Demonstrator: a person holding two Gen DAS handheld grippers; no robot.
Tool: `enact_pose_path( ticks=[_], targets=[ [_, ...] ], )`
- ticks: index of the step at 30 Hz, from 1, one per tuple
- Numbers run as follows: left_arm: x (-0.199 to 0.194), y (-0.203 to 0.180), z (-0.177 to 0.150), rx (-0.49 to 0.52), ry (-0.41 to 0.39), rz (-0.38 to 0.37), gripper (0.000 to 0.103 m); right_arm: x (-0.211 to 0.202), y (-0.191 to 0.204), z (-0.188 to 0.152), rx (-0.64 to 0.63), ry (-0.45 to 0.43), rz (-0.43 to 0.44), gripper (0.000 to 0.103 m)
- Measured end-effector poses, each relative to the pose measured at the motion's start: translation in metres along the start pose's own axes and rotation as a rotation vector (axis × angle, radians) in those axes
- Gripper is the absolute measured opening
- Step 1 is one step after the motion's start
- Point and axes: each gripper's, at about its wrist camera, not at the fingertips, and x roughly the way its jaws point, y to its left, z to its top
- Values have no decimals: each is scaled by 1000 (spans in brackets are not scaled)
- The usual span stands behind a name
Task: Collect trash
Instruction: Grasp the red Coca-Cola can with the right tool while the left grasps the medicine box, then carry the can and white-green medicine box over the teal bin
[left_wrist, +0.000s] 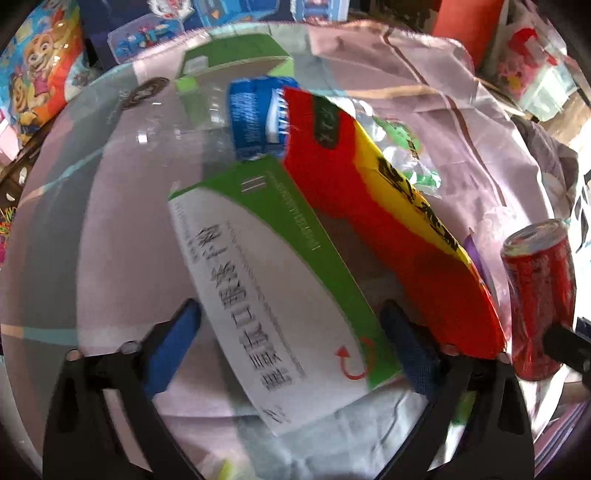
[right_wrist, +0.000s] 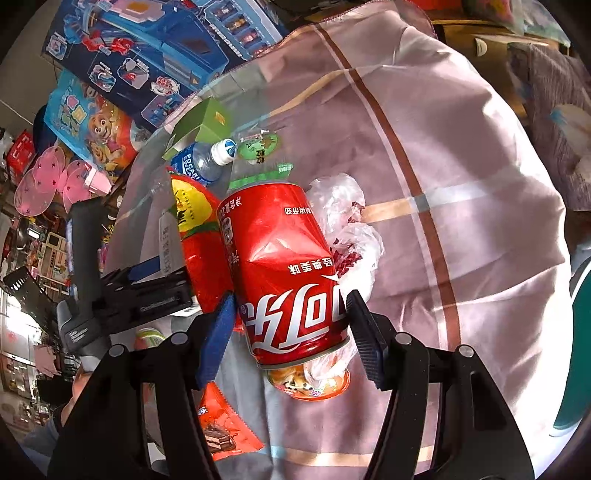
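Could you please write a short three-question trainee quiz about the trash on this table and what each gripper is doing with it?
1. True or false: the right gripper is shut on the dented red cola can.
2. What lies between the left gripper's open fingers?
3. The bottle with the white cap is: A) upright, B) lying down.

Key:
1. True.
2. The green and white carton, not yet pressed.
3. B; the blue-labelled bottle lies on the table.

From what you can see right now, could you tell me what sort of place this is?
Probably a toy shop or stockroom: boxed toys and cartoon-printed packs crowd behind a glass table strewn with trash.
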Motion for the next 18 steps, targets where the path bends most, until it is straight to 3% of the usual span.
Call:
enact_pose_path(
  ticks=[1,6,12,18],
  targets=[
    [-4,4,-3,-3,-13,10,80,1,1,0,-2,1,0,58],
    [-10,23,-10,-9,-25,12,78,3,7,1,2,-6,2,58],
    [5,26,-13,0,29,9,77,-12,11,-3,9,-44,6,58],
    [-35,36,-17,1,-77,-6,73,-40,0,-9,38,-101,-12,58]
  ],
)
